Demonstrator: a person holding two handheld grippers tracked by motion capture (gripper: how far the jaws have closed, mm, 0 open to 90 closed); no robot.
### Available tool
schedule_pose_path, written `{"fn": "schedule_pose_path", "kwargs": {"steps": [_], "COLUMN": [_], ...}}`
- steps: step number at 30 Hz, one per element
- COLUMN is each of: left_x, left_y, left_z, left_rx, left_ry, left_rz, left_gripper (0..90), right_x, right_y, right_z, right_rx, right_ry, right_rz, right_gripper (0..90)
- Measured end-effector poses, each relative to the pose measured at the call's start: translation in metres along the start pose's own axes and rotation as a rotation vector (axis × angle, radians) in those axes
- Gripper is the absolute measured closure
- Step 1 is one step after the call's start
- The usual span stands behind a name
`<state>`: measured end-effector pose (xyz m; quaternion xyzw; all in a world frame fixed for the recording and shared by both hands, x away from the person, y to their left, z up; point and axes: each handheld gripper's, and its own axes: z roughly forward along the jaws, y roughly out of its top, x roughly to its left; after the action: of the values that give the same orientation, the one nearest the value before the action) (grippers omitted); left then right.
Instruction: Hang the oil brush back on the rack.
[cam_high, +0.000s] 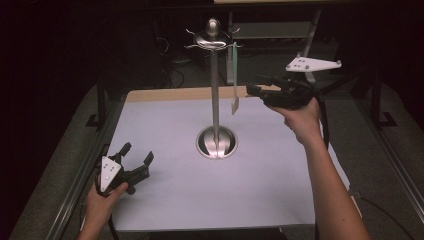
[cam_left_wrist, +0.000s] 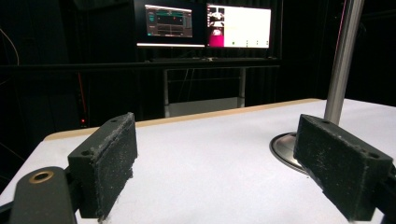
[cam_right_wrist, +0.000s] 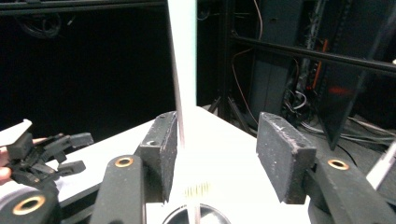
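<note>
A tall metal stand (cam_high: 215, 100) with curled hooks at its top rises from a round base (cam_high: 216, 142) in the middle of the white table. A pale green utensil (cam_high: 234, 80) hangs from one hook on its right side. My right gripper (cam_high: 252, 90) is held in the air just right of the utensil, pointing left at it. In the right gripper view its jaws (cam_right_wrist: 219, 154) stand apart, with the utensil's handle (cam_right_wrist: 183, 70) hanging between them, close to the left pad and clear of the right one. My left gripper (cam_high: 136, 152) rests at the table's near left, open and empty (cam_left_wrist: 224, 163).
The white table (cam_high: 170, 200) has a wooden strip (cam_high: 165, 94) along its far edge. Metal frame rails run down both sides. Two lit monitors (cam_left_wrist: 205, 25) stand beyond the far edge. The stand's pole (cam_left_wrist: 343, 60) rises to the right of my left gripper.
</note>
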<state>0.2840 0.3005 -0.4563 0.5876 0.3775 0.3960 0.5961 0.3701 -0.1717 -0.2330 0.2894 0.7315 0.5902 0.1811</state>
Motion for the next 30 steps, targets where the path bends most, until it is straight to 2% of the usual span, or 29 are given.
{"fn": "schedule_pose_path", "kwargs": {"steps": [10,27,30], "left_x": [0.000,0.001,0.000], "left_y": [0.000,0.000,-0.001], "left_z": [0.000,-0.001,-0.001], "left_rx": [-0.005,-0.009,-0.019], "left_ry": [-0.002,-0.003,-0.003], "left_rz": [0.005,0.008,-0.008], "left_gripper": [13.1,13.1,13.1], "right_x": [-0.004,0.002,0.001], "right_y": [-0.026,-0.077,-0.089], "right_z": [-0.007,-0.011,-0.012], "right_rx": [0.032,0.136,0.149], "right_ry": [-0.045,-0.115,-0.123], "right_rz": [0.015,-0.017,-0.010], "right_gripper": [42.8,34.9,34.2]}}
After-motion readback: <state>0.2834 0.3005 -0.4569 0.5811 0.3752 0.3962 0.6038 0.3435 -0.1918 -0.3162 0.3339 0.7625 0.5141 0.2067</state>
